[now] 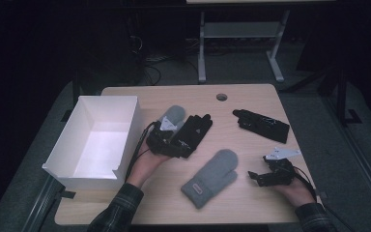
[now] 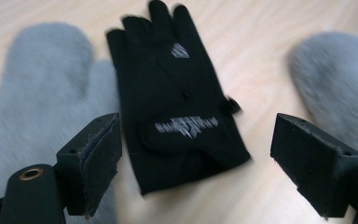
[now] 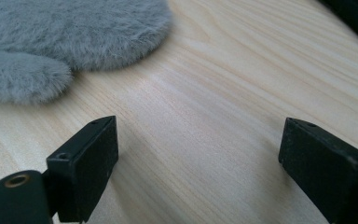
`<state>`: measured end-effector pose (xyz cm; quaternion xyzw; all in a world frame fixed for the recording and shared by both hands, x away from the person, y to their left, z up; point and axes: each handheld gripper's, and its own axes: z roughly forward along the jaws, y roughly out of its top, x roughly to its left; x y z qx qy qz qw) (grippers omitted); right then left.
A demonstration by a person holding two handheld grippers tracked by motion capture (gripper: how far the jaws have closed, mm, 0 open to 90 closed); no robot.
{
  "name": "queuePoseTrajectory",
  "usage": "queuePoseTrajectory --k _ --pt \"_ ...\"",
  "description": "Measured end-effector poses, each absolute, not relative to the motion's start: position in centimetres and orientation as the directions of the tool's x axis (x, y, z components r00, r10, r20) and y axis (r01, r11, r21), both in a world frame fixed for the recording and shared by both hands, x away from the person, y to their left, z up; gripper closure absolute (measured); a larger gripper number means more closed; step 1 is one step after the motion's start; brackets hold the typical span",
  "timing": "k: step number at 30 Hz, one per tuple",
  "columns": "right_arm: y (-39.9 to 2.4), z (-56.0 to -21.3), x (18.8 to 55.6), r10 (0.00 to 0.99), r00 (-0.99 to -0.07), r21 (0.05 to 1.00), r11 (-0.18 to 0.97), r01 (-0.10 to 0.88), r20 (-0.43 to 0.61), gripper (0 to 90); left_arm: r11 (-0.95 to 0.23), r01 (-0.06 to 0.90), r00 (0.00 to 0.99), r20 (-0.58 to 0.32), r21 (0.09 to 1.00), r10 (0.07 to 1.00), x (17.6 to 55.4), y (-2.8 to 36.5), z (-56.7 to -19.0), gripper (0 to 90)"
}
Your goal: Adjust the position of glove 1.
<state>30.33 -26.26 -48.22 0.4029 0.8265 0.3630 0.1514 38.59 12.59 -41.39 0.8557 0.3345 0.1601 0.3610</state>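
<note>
1. Your left gripper (image 2: 196, 154) has its jaws spread wide and grips nothing; in the left gripper view they frame the cuff end of the black glove (image 2: 177, 102).
2. That black glove lies flat on the table (image 1: 251, 101), fingers pointing away from you, touching a grey mitten (image 2: 42, 102) on its left side.
3. Your right gripper (image 3: 198, 158) is also spread wide with bare wood between the jaws; in the high view it sits near the table's right front edge.
4. A second grey mitten (image 1: 211, 176) lies between your two hands, its tip close to the right gripper.
5. A second black glove (image 1: 261, 124) lies farther back on the right, well apart from both grippers.
6. The white box (image 1: 75, 140) stands open at the table's left edge, just beside your left hand.
</note>
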Motion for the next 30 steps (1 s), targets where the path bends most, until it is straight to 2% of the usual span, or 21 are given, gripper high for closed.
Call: queuePoseTrajectory --k 5,12,15,22,25,30 --pt "-26.3 -48.2 30.3 0.776 -0.629 0.722 0.411 0.557 0.043 11.7 -0.49 0.464 0.704 0.029 0.738 0.709 40.7 12.3 -40.9 16.0" --pt "-26.3 -48.2 30.3 0.776 -0.629 0.722 0.412 0.556 0.042 11.7 -0.496 0.48 0.666 0.067 0.724 0.743 43.5 12.3 -40.8 17.4" --pt "-26.3 -48.2 30.3 0.776 -0.63 0.722 0.412 0.556 0.042 11.7 -0.486 0.495 0.654 0.059 0.72 0.754 44.5 12.5 -41.3 17.8" --pt "-26.3 -48.2 30.3 0.775 -0.63 0.723 0.412 0.555 0.043 11.7 -0.51 0.527 0.619 0.103 0.68 0.778 46.6 13.3 -42.4 20.7" --pt "-26.3 -48.2 30.3 0.775 -0.63 0.722 0.412 0.556 0.043 11.7 -0.474 0.551 0.597 0.073 0.687 0.799 47.2 13.7 -43.1 21.9" --pt "-26.3 -48.2 30.3 0.775 -0.63 0.723 0.412 0.555 0.043 11.7 -0.488 0.586 0.589 0.074 0.647 0.805 47.8 14.0 -44.6 25.7"
